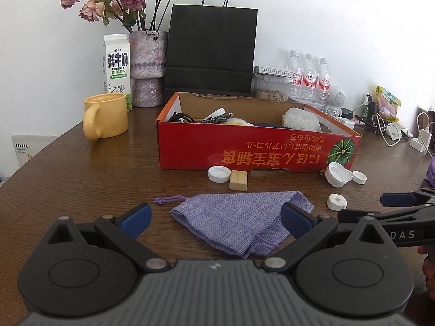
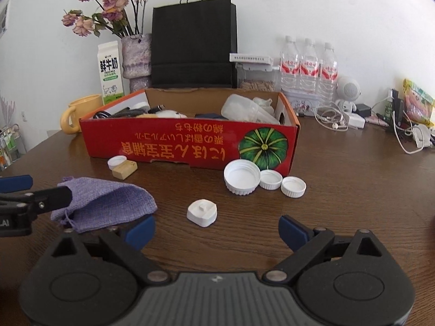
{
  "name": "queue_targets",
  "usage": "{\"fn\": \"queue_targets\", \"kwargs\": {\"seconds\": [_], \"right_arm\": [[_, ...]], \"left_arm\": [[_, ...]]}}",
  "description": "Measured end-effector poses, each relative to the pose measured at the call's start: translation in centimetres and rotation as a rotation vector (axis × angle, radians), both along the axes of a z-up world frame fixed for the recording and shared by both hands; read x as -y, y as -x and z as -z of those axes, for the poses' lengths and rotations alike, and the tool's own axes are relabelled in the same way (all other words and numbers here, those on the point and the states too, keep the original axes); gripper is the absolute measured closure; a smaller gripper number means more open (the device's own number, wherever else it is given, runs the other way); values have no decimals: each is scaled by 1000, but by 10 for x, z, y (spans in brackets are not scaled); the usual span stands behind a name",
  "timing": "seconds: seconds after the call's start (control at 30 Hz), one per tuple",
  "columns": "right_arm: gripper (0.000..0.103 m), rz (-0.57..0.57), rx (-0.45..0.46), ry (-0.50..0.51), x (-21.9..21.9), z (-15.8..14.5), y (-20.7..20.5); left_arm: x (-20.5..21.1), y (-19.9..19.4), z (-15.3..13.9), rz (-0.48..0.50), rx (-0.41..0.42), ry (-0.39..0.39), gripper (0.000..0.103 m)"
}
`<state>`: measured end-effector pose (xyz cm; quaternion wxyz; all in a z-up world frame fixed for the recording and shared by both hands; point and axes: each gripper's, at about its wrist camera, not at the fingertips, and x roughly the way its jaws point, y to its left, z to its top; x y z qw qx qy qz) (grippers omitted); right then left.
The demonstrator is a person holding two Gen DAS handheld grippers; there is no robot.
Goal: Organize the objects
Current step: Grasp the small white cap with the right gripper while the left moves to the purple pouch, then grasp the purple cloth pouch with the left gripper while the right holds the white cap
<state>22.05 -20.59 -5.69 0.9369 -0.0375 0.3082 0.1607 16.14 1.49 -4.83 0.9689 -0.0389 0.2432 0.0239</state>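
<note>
A purple cloth pouch [image 1: 236, 220] lies on the wooden table [image 1: 81, 179], between the fingers of my open left gripper [image 1: 217, 221]; it also shows in the right wrist view [image 2: 106, 203]. My open right gripper [image 2: 217, 231] hovers just before a small white square cap [image 2: 202, 212]. A red cardboard box [image 1: 258, 149] holding cables and plastic items stands behind. In front of it lie a wooden block [image 1: 238, 179], a white lid [image 1: 219, 174], a large white lid [image 2: 241, 180] and two smaller white lids [image 2: 293, 186].
A yellow mug [image 1: 104, 115], milk carton [image 1: 116, 68], vase of dried roses [image 1: 148, 68] and black paper bag [image 1: 212, 51] stand behind the box. Water bottles [image 2: 308, 65], a speaker, chargers and cables clutter the back right.
</note>
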Motion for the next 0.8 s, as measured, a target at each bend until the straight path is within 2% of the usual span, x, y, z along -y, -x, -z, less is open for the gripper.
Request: {"fn": "queue_targets", "kwargs": {"seconds": [0.1,0.23,0.33,0.43,0.63,0.8], "right_arm": [[20,4,-39,-4,-3,4,-10],[35,16,-29,8,-10,5,-22],[76,-26,-10,-6,-13,3,-22],[77,-57,12,-39,-11,-1,-16],[76,-42,248,-96,-1,-17,23],[76,-55,270,-105,0,-22,34]], "left_arm": [[0,0,0,3,-4,3,0],[-2,1,1,1,-7,14,0],[-4,0,1,-2,-11,26,0],[-5,-1,1,-2,-16,31,0],[-6,-2,2,1,-27,37,0],[-7,-8,5,-3,-74,48,0]]}}
